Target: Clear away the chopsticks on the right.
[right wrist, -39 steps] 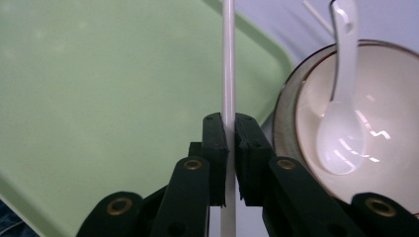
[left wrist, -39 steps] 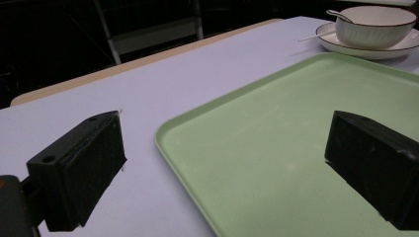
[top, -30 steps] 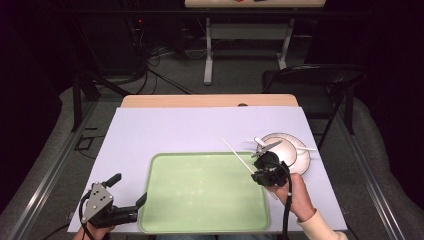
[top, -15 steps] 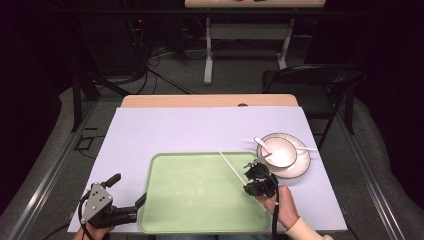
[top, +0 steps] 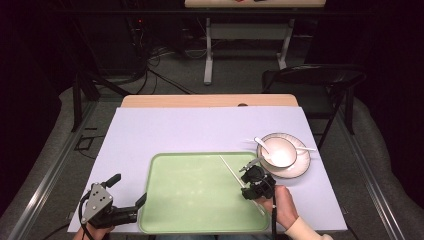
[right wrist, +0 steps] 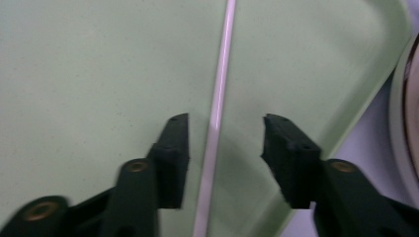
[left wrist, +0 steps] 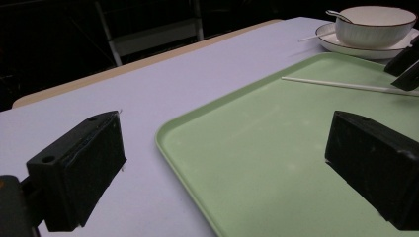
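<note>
A thin white chopstick (right wrist: 218, 98) lies flat on the pale green plastic tray (top: 190, 200), near the tray's right edge and running slantwise from the tray's far middle toward its near right corner. In the right gripper view it passes between the two black jaws of the right gripper (right wrist: 225, 133), nearer one of them, and neither pad touches it; the jaws have just been opening and now stand partly apart, so the stick rests loose on the tray. In the high view the right gripper (top: 256, 181) sits low over the stick, with the person's hand (top: 282, 207) behind it.

Just past the tray's right rim stands a white ceramic bowl (top: 277, 152) on a white plate (top: 299, 167), with a white spoon (top: 261, 143) leaning in the bowl.

The left gripper (top: 125, 200) rests at the tray's near left corner, its jaws wide apart with nothing between them, one over the lilac surface (top: 200, 130) and one over the tray.
</note>
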A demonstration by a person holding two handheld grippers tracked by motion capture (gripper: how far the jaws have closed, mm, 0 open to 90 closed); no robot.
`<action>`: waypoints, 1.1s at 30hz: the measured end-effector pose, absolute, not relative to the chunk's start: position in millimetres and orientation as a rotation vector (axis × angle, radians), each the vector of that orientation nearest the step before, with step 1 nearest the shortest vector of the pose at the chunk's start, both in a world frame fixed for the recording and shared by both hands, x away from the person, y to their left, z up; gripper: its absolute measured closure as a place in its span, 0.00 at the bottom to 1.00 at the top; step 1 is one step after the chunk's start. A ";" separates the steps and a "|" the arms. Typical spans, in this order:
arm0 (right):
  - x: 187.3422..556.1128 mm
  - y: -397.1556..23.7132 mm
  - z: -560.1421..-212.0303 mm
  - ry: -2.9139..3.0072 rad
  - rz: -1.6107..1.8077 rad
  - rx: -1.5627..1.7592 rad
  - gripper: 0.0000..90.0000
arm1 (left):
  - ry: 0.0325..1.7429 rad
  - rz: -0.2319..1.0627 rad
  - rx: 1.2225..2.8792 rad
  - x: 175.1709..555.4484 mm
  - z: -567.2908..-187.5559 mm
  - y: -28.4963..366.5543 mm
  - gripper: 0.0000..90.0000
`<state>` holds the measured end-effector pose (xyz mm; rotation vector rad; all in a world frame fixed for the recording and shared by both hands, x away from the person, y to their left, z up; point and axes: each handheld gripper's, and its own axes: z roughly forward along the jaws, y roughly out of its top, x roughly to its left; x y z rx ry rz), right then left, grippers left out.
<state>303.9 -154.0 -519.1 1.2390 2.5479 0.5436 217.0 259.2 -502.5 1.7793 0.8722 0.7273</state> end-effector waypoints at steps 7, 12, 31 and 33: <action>301.0 -162.3 -498.8 2.567 0.693 1.051 0.31 | 0.873 0.721 1.781 217.4 -502.8 258.6 0.02; 298.3 -168.1 -483.9 2.569 0.726 0.946 0.19 | 0.878 0.723 1.777 217.1 -503.0 259.0 0.02; 337.5 -245.4 -428.8 2.449 0.744 0.892 0.00 | 0.885 0.722 1.776 217.4 -502.9 258.8 0.02; 345.5 -251.5 -424.6 2.450 0.719 0.912 0.00 | 0.883 0.723 1.778 217.4 -502.8 258.8 0.02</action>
